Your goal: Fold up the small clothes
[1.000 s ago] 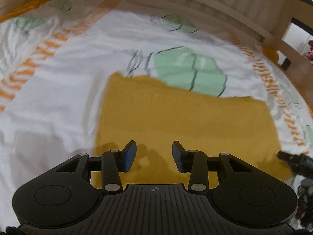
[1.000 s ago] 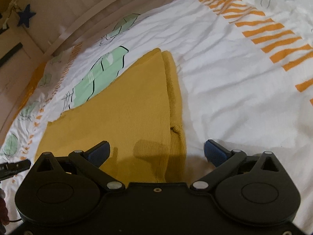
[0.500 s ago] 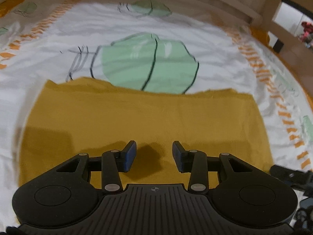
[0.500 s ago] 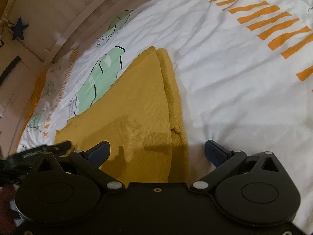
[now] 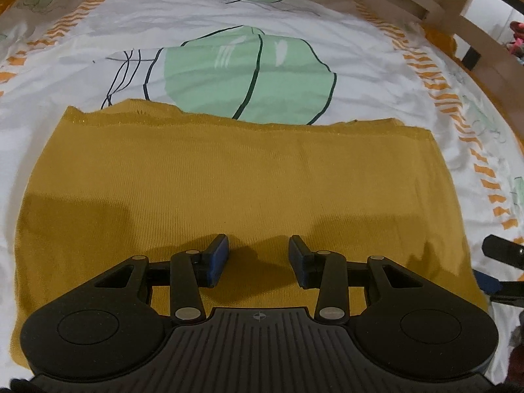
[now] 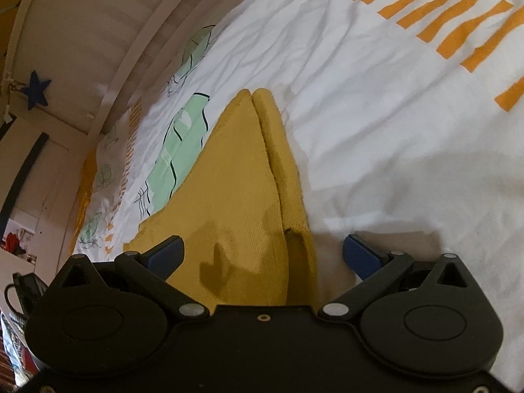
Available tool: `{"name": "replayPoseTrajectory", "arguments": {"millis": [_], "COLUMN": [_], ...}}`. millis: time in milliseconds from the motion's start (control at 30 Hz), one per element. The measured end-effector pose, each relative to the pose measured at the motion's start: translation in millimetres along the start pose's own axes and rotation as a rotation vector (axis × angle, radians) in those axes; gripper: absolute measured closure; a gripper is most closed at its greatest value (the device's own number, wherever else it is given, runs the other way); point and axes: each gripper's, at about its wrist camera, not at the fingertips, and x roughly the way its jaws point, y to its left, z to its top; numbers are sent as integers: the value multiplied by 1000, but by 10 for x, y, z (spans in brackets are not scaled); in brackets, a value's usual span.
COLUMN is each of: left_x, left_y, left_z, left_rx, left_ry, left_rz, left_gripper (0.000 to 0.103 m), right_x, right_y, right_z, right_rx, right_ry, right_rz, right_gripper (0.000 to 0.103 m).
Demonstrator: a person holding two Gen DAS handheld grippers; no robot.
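A mustard-yellow knit garment (image 5: 229,177) lies folded flat as a rectangle on the white bedsheet (image 5: 65,75). My left gripper (image 5: 258,255) hovers over its near middle, open, with nothing but cloth showing under the gap. In the right wrist view the garment (image 6: 235,196) shows a doubled folded edge (image 6: 285,170) along its right side. My right gripper (image 6: 262,249) stands wide open and straddles that edge at the near end, one finger over the cloth and one over the sheet. Part of the right gripper (image 5: 501,262) shows at the left wrist view's right edge.
The sheet carries a large green leaf print (image 5: 249,75) just beyond the garment and orange dash stripes (image 6: 458,23). A wooden bed frame (image 5: 458,23) curves round the far side. A padded wall (image 6: 98,16) with a blue star (image 6: 37,93) stands beyond.
The left gripper slid across the garment from its left part to its middle, then held still. The right gripper rolled a little; the left gripper has left the right wrist view.
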Motion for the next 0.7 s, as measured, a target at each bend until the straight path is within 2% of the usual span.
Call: {"name": "replayPoseTrajectory", "arguments": {"millis": [167, 367, 567, 700], "left_x": [66, 80, 106, 62], "left_y": [21, 2, 5, -21], "left_z": [39, 27, 46, 39], "left_rx": [-13, -1, -3, -6], "left_ry": [28, 23, 18, 16], "left_rz": [-8, -3, -4, 4], "left_gripper": [64, 63, 63, 63], "right_x": [98, 305, 370, 355], "right_y": [2, 91, 41, 49], "right_z": [76, 199, 277, 275], "right_rx": [-23, -104, -70, -75], "right_ry": [7, 33, 17, 19], "right_rz": [45, 120, 200, 211], "right_gripper": [0, 0, 0, 0]}}
